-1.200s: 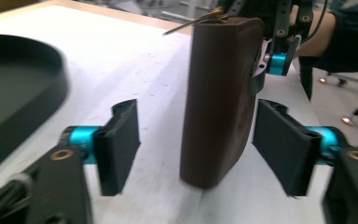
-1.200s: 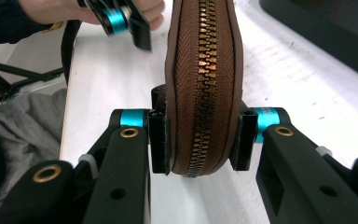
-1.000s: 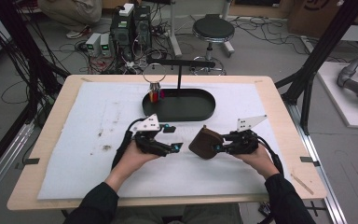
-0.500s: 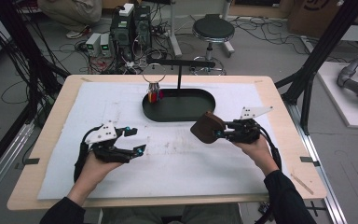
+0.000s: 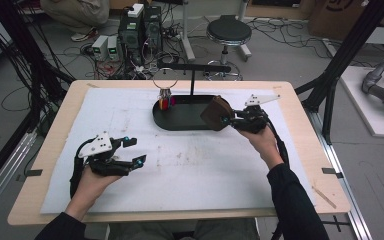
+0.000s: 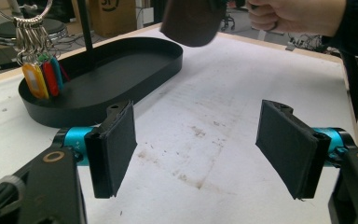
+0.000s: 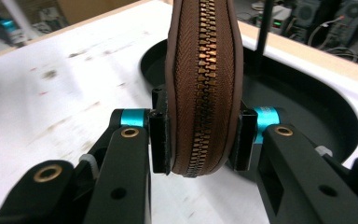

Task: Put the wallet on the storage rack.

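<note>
High view: the right gripper [image 5: 228, 120] pinches a brown zippered pouch [image 5: 216, 114] between its jaws and holds it in the air over the right end of the black oval tray [image 5: 177, 120], near the counter's [image 5: 55, 125] far edge. The pouch stands on edge, its brass zipper facing the right gripper view. A ring of coloured key tags [image 5: 165, 100] hangs at the tray's left end. The left gripper [image 5: 135, 151] hovers near the front left corner, jaws spread with nothing between them.
</note>
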